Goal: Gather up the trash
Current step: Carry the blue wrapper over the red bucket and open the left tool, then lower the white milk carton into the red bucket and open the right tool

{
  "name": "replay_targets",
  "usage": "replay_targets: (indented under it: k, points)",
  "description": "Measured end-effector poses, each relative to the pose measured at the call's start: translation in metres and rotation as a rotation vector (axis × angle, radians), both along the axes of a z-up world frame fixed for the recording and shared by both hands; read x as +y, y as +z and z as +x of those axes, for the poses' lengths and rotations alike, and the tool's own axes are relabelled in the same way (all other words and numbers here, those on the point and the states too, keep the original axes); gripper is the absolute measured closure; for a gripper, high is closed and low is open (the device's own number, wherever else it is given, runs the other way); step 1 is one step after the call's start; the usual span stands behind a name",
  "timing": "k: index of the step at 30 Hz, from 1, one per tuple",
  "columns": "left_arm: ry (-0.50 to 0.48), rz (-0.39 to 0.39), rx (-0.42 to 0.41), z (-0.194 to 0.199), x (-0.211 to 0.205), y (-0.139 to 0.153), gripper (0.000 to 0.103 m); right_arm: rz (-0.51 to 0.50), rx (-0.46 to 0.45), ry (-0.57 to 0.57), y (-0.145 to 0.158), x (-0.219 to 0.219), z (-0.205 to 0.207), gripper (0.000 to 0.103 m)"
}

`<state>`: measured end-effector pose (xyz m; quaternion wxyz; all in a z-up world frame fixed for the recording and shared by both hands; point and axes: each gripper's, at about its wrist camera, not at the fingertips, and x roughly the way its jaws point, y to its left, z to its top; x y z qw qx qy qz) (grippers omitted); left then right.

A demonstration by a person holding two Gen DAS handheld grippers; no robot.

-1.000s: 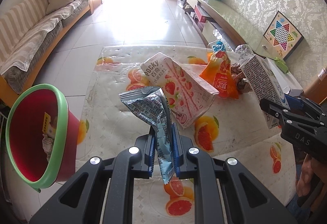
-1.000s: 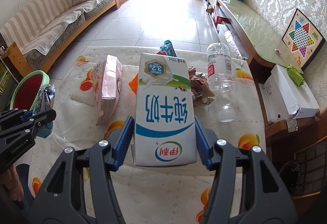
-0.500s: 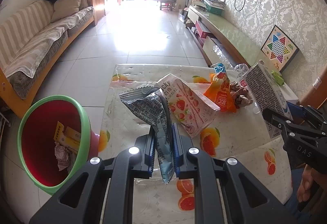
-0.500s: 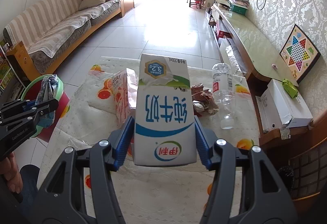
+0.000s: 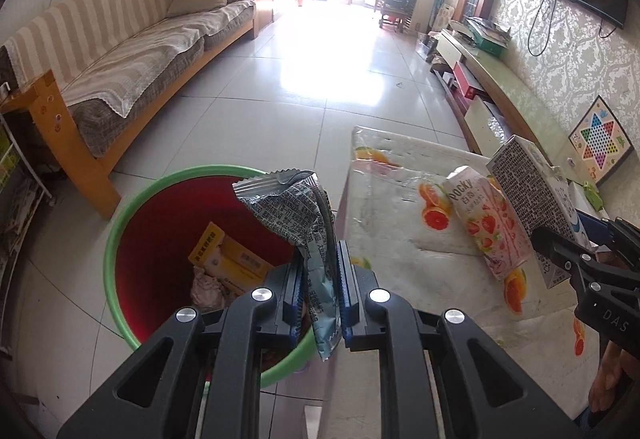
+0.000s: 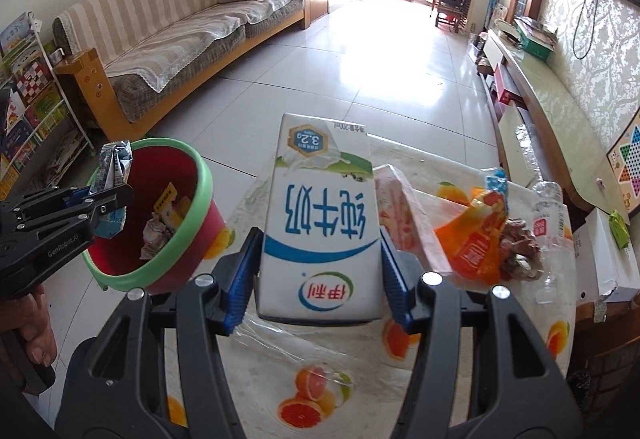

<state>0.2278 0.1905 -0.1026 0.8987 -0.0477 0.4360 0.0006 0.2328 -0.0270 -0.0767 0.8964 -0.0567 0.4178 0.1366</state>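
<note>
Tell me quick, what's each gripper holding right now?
Left gripper: shut on the silver snack wrapper, over the red bin.
Right gripper: shut on the milk carton.

Both fisheye views ride close behind their own claw, tilted downward and facing along the room toward the bright doorway. The left one looks down into the red, green-rimmed plastic bin [image 5: 120, 259]; the right (further right) looks over the fruit-print tabletop [image 6: 280, 367]. Each shows both.

A table [image 6: 472, 367] in fruit-print cloth bears a Pocky box [image 5: 486, 219], orange packet [image 6: 478, 239] and bottle [image 6: 550, 235]
</note>
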Motion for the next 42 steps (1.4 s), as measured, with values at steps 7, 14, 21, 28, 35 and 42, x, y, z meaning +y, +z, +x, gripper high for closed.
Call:
replay_targets:
  k: [7,14,21,28,35,42]
  points:
    - [0.111,0.014,0.011,-0.003,0.071,-0.005,0.090,0.022,-0.006,0.112,0.001,0.078,0.012,0.049]
    - [0.148,0.009,0.018,-0.005,0.102,-0.013,0.090,0.026,-0.007,0.165,0.001,0.116,0.016,0.049]
    - [0.149,-0.023,0.004,-0.006,0.105,-0.013,0.057,0.014,-0.005,0.175,-0.001,0.130,0.017,0.049]
    - [0.169,-0.027,-0.012,-0.011,0.110,-0.011,0.032,0.008,-0.004,0.182,-0.002,0.135,0.018,0.049]
    - [0.207,-0.009,-0.018,-0.023,0.126,-0.008,0.023,0.017,0.001,0.216,-0.004,0.153,0.015,0.049]
    - [0.249,0.007,-0.011,-0.039,0.152,-0.006,0.023,0.037,0.005,0.266,-0.007,0.184,0.011,0.049]
